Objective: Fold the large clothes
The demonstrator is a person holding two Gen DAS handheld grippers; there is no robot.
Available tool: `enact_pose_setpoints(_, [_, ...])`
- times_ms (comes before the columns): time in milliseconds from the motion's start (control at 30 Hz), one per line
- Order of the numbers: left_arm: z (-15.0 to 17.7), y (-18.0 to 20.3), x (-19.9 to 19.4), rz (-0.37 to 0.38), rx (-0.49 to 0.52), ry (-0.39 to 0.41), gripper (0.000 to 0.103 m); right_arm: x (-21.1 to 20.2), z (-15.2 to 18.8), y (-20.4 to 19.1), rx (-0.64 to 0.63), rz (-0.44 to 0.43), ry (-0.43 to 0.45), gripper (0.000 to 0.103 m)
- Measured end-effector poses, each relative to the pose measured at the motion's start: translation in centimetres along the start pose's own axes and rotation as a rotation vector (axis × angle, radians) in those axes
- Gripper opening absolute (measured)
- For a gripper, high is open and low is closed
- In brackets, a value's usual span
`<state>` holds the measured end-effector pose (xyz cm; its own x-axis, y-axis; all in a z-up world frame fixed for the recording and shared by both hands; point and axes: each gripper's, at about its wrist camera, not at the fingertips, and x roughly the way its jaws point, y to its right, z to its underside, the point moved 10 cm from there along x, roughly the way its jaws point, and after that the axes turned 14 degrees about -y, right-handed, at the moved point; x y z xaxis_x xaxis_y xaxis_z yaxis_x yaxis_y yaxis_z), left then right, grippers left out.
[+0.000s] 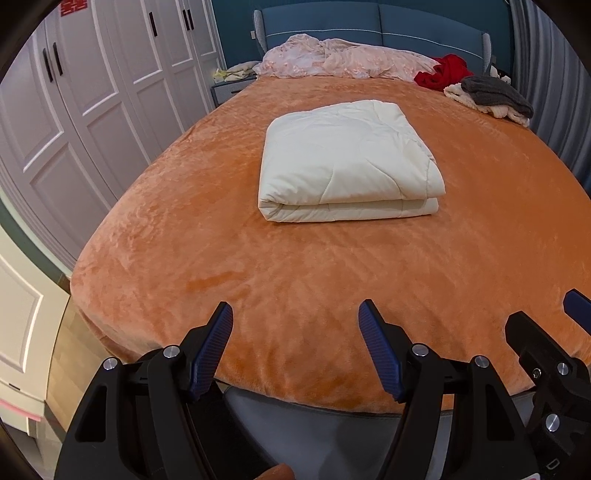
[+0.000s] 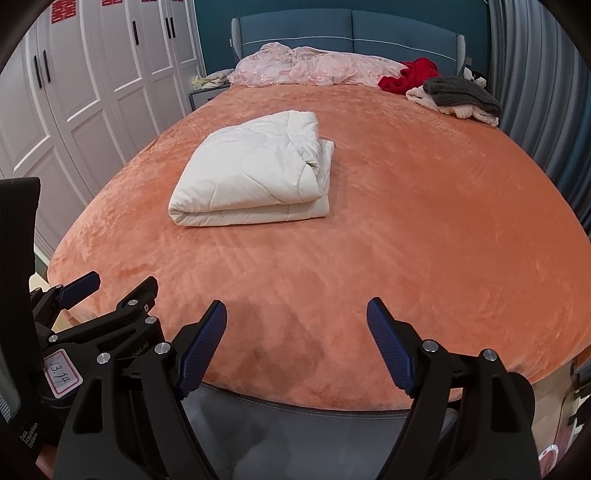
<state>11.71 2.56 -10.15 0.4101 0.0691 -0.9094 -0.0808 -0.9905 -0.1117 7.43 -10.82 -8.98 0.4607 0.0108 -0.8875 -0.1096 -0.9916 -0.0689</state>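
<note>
Quilted cream-white padded bedding (image 1: 349,162), folded into a thick rectangular bundle, lies in the middle of the bed on the plush orange fleece cover (image 1: 258,280), well apart from both of my tools. I judge it sits there because the centre gives the flattest, roomiest surface for squaring layers, and the stacked edges facing me suggest the folding of this piece is finished or nearly so. My left gripper (image 1: 295,347) hangs over the near edge of the bed with its blue ribbed pads spread and nothing between them; my right gripper (image 2: 297,345) is just beside it, likewise released and empty, angled down toward the fleece. I hold them apart and back from the bundle, I think, so that I can look over the result before choosing what comes next. Against the blue padded headboard (image 1: 369,22) lies a crumpled pale pink floral cover (image 1: 332,57), and at the far right corner a small heap: a red garment (image 1: 441,74), a dark grey knitted piece (image 1: 498,94) lying on something cream. No basket or box shows; those loose piles look like what remains. White panelled wardrobe doors (image 1: 92,92) on the left are shut, contents hidden.
</note>
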Motion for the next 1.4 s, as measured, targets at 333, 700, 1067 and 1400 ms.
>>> enact_pose_setpoints(333, [0.01, -0.26, -0.52, -0.013, -0.002, 0.012, 0.068, -0.26, -0.12, -0.15, -0.003, 0.006, 0.005, 0.076])
enact_pose_setpoints(700, [0.06, -0.24, -0.75, -0.016, -0.003, 0.017, 0.068, -0.60, -0.19, -0.13, 0.000, 0.012, 0.007, 0.076])
enact_pose_setpoints(1067, [0.08, -0.45, -0.85, -0.025, -0.003, 0.024, 0.068, -0.63, -0.25, -0.13, 0.002, 0.012, 0.007, 0.076])
enact_pose_setpoints(1400, [-0.10, -0.41, -0.98, -0.002, -0.016, 0.028, 0.067, -0.67, -0.30, -0.10, 0.006, 0.016, 0.008, 0.076])
